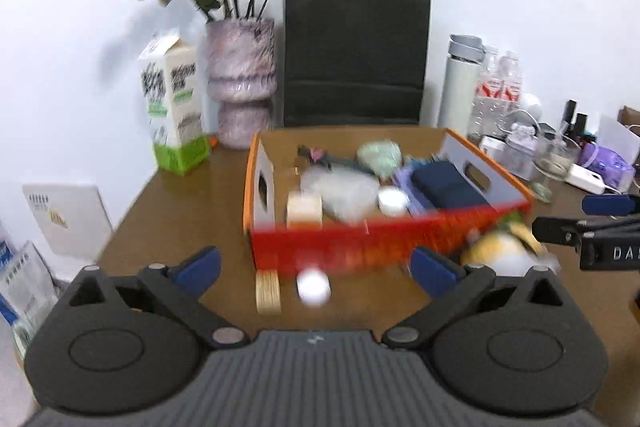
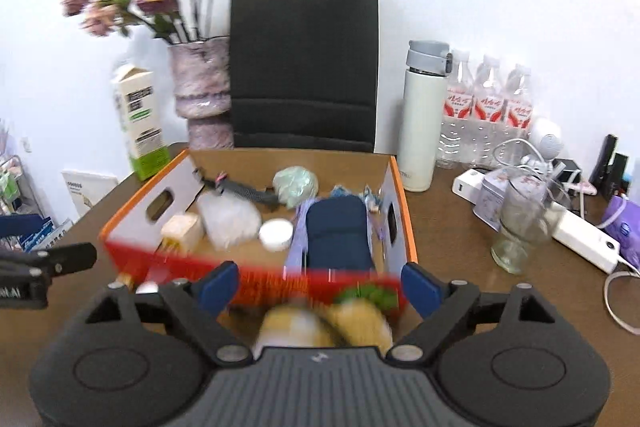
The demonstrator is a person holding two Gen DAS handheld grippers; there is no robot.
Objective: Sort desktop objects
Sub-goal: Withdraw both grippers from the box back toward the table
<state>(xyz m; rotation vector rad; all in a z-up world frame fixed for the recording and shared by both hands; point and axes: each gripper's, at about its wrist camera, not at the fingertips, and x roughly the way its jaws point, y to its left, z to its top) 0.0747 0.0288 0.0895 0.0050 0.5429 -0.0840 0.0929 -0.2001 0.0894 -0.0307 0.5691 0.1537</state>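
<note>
Left gripper (image 1: 316, 273) spread wide, nothing pinched between the blue pads (image 1: 198, 267); just ahead at twelve o'clock, on bare brown desk (image 1: 180, 211), a small white round lid-like piece (image 1: 314, 287) and, touching close at its nine o'clock, a pale wooden block (image 1: 268, 291) — both still outside the box, so likely next in line for sorting. Right gripper (image 2: 320, 287) likewise apart and clamped on nothing, jaws straddling a yellow-and-white plush toy (image 2: 324, 327) with a green tuft, lying against the near red wall; too blurred to say whether pads brush it. Beyond both, at twelve o'clock, the orange-rimmed cardboard box (image 2: 148, 199) serving as the collecting bin: inside, a navy pouch (image 2: 338, 231) on a lilac tray toward three o'clock, a white jar lid (image 2: 276, 234) mid-box, a crumpled clear bag (image 2: 230, 223) and a tan tape roll (image 2: 184, 229) toward nine o'clock, a pale green bundle (image 2: 296, 185) and a dark clip-like tool (image 2: 244, 193) at the far wall. Loosely heaped, not arranged — dropped in rather than placed, by the look of it. Behind the box, propped on the wall so as to stay out of the working area: a black paper bag (image 2: 304, 67), a mottled pink vase (image 2: 202, 83) of dried roses at eleven o'clock, a milk carton (image 2: 138, 119) further left. At two o'clock a white flask (image 2: 422, 123), water bottles (image 2: 486, 107), an empty glass (image 2: 520, 219) and a power strip (image 2: 580, 233).
</note>
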